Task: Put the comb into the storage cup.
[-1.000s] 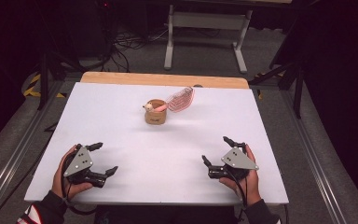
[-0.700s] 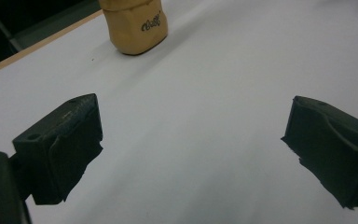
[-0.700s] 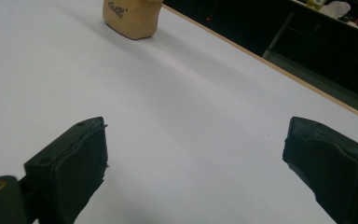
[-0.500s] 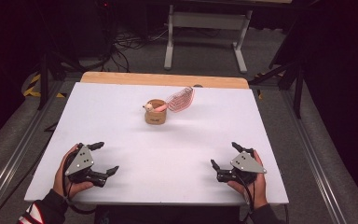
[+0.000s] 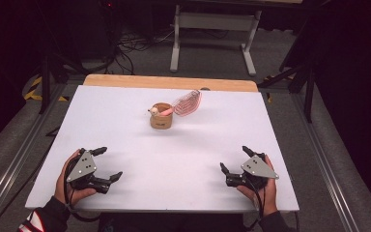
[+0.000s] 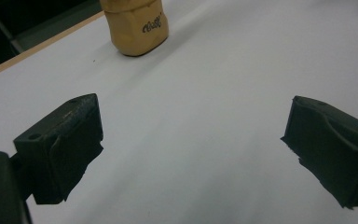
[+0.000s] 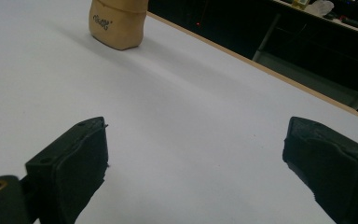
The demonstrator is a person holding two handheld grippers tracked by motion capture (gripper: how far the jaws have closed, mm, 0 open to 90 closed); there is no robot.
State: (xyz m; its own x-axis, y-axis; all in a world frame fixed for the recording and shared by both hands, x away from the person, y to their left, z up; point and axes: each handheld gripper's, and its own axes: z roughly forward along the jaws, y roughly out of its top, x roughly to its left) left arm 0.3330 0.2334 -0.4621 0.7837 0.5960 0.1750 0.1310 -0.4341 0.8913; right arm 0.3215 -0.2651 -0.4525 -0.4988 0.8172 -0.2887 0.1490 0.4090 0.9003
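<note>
I am holding my left gripper [image 5: 104, 164] low over the near left part of the white table [image 5: 125, 121], its jaws standing wide apart with nothing between them. I am holding my right gripper [image 5: 233, 161] the same way at the near right, jaws spread wide and gripping nothing. Both are pointing toward the middle of the far side of the table.

The cup [image 5: 161, 115], a small tan one, is standing upright well beyond both grippers, near the far edge. A whisk [image 5: 186, 102] with a pink wire head is resting in it, the head leaning out over the rim to the right and away from me, the pale handle end sticking out at the cup's left.

In the left gripper view the cup [image 6: 135, 25] is sitting at the top, dark lettering on its side. In the right gripper view the cup [image 7: 116, 23] is showing at the upper left, with bare table between it and my jaws.
</note>
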